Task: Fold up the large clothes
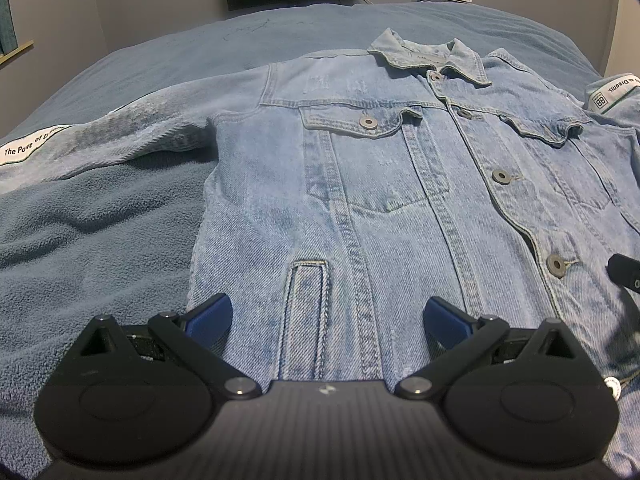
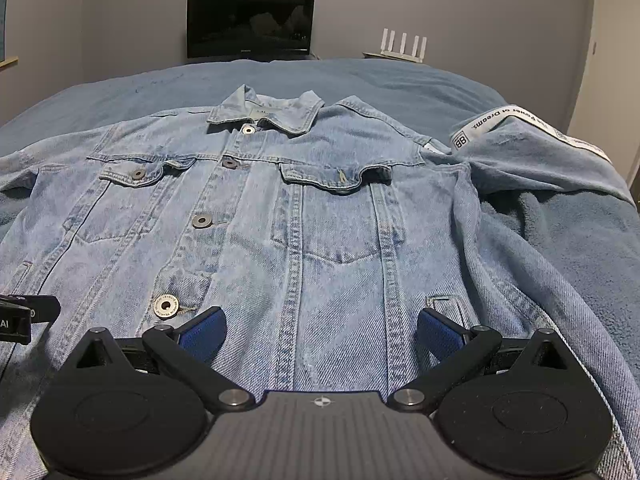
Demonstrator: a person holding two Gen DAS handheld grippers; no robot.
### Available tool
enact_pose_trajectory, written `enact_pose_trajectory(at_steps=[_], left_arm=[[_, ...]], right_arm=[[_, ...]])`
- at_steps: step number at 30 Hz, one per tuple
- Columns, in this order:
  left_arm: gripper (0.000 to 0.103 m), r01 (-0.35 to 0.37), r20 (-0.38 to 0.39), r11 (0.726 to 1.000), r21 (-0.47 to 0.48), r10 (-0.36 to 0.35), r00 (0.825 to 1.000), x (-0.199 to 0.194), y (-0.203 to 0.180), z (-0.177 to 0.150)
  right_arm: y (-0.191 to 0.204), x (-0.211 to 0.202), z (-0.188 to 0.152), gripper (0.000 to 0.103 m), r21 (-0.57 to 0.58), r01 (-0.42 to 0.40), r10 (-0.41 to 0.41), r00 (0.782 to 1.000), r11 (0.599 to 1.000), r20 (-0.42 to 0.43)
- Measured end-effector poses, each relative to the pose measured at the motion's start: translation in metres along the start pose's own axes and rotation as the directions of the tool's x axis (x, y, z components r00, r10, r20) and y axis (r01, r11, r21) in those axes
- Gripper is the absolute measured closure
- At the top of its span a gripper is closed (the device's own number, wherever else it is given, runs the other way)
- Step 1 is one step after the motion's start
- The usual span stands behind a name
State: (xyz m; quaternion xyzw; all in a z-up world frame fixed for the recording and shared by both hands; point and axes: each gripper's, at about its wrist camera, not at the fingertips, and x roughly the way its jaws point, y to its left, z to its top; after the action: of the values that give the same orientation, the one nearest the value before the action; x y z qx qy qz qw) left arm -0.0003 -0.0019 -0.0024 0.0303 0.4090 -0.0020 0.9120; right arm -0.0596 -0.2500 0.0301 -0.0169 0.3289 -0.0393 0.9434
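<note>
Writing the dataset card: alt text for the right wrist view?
A denim jacket lies buttoned, front up, on a blue blanket, one sleeve bunched to the right. The open right gripper hovers over its hem; a dark monitor stands behind.

One jacket [image 1: 400, 200], two tongs [image 1: 327, 322].

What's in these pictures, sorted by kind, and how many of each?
Jacket: 1
Grippers, left and right, both open: 2
Blanket: 1
Monitor: 1
Router: 1
Total: 6
</note>
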Motion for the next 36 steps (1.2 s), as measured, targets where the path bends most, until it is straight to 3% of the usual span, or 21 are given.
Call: enact_pose_trajectory(at_steps=[36], left_arm=[[0.0, 0.0, -0.003, 1.0, 0.001, 0.0, 1.0, 0.0019, -0.0006, -0.0001]], right_arm=[[0.0022, 0.0052, -0.0016, 0.0, -0.011, 0.0, 0.0, 1.0, 1.0, -0.016]])
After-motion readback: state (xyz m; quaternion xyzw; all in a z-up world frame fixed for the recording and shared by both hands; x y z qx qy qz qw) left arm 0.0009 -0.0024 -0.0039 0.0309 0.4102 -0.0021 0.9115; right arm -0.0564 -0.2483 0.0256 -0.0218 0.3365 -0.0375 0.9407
